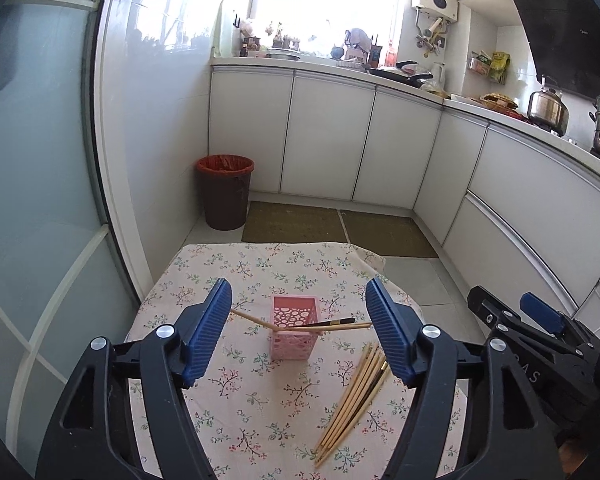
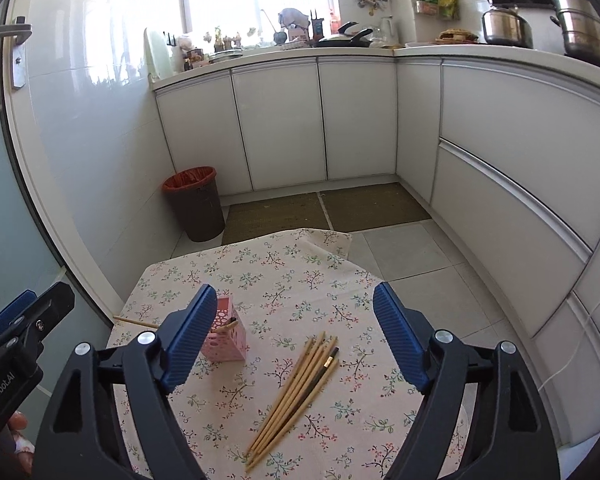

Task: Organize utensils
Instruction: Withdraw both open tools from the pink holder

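Note:
A pink perforated holder [image 1: 294,332] stands on the floral tablecloth [image 1: 244,408]; it also shows in the right wrist view [image 2: 226,340]. Three chopsticks [image 1: 332,325] lean out of it, two to the right, one to the left. A loose bundle of several chopsticks [image 1: 354,400] lies to its right, also in the right wrist view [image 2: 296,392]. My left gripper [image 1: 300,336] is open and empty, with the holder between its fingers' line of sight. My right gripper [image 2: 290,340] is open and empty above the bundle.
A brown bin with a red liner [image 1: 225,190] stands on the floor beyond the table [image 2: 194,202]. White cabinets [image 1: 332,140] run along the back and right. Mats [image 1: 336,228] lie on the floor. The table's far edge [image 1: 260,246] drops off.

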Motion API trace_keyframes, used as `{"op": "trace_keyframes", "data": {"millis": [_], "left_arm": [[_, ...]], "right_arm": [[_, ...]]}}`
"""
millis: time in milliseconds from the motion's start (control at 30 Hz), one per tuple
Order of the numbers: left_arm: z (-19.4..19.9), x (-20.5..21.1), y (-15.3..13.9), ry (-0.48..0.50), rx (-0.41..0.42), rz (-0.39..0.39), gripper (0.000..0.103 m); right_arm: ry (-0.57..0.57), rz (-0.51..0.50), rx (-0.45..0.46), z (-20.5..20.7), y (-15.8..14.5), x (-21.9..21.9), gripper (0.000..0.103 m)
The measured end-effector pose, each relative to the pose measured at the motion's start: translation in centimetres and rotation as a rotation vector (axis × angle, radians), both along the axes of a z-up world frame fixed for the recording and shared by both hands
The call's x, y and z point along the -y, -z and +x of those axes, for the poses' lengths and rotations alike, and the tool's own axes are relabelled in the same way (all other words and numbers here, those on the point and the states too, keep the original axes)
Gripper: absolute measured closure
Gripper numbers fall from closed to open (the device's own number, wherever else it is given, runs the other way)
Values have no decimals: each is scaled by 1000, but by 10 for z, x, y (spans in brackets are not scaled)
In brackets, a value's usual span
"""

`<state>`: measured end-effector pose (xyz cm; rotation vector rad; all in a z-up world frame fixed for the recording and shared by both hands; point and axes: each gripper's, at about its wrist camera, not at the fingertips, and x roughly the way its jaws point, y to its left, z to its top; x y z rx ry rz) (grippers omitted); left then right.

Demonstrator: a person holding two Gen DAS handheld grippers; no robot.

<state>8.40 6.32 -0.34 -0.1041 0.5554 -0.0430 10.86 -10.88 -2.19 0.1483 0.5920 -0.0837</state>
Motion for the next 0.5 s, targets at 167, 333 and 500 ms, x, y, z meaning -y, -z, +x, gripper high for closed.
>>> {"op": "trace_keyframes", "data": {"millis": [167,333,500], "left_arm": [[-8,8,1,13,0,13,30],[-15,15,1,26,4,19,14],[-18,27,2,44,1,38,8]], "right_arm": [[31,19,0,-14,4,11,13],[62,27,-5,-28,10,22,7],[94,47,-28,-39,21,39,7]]}}
